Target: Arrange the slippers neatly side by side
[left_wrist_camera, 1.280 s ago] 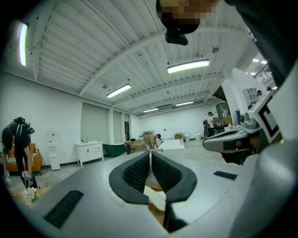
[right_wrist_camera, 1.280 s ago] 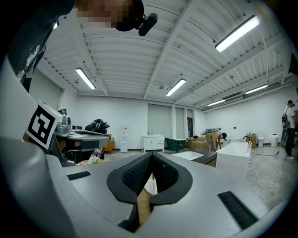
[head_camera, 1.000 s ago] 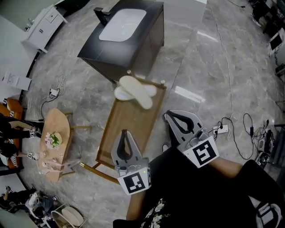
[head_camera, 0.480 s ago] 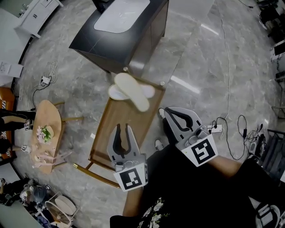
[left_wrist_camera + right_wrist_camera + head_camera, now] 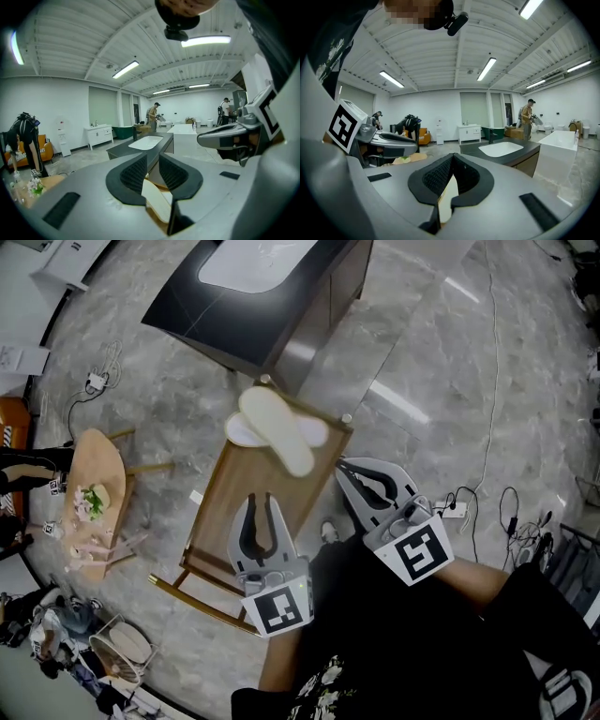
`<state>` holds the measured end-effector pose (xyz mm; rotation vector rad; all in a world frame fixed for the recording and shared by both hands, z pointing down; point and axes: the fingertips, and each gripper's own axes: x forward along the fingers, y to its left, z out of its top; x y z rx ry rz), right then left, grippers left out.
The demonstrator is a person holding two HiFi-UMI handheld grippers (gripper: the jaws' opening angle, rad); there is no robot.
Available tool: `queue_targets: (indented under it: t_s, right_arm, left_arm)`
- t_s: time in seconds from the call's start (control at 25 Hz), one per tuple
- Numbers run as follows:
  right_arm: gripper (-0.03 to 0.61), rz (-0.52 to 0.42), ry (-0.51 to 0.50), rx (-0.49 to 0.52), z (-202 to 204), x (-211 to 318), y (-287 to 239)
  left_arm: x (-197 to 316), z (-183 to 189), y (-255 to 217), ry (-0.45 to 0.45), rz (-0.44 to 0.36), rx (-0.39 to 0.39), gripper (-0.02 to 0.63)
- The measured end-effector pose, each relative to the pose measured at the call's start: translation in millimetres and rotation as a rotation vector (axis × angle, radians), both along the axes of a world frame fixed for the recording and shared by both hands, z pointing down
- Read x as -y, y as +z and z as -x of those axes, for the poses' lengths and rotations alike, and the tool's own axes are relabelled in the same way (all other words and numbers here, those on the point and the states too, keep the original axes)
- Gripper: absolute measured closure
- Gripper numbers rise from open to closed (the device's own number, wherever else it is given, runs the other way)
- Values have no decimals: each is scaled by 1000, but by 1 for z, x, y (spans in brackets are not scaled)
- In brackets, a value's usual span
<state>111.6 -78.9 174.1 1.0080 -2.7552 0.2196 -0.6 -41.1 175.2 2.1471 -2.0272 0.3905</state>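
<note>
Two white slippers lie crossed at the far end of a wooden table (image 5: 246, 521): the upper slipper (image 5: 277, 430) lies slantwise over the lower slipper (image 5: 317, 431). My left gripper (image 5: 260, 501) hovers over the near half of the table, jaws open with nothing between them, short of the slippers. In the left gripper view a pale slipper (image 5: 157, 200) shows beyond the parted jaws of that gripper (image 5: 153, 158). My right gripper (image 5: 343, 468) is shut and empty at the table's right edge, beside the slippers; the right gripper view shows its tips (image 5: 453, 158) pressed together.
A dark vanity cabinet with a white basin (image 5: 253, 277) stands just beyond the table. An oval wooden side table (image 5: 94, 507) with flowers is to the left. Cables and a power strip (image 5: 459, 510) lie on the marble floor at right. People stand far back.
My left gripper's jaws went from shut to open and the gripper slid a little nearer over the table. The right gripper stayed shut. The slippers did not move.
</note>
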Motion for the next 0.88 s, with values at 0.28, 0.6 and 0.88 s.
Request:
queue_targets:
  t_s: [0.28,0.6,0.88]
  right_arm:
    - [580,44,-109,-9,11,26,23]
    - [580,129,-210,-26,18,30,52]
    - [580,158,-233,-56,21,41,86]
  left_arm:
    - [11,2,13,-109,32,19,591]
    - [15,5,45,-203,129,17,603]
    - [16,11,87,-245,253,-120,603]
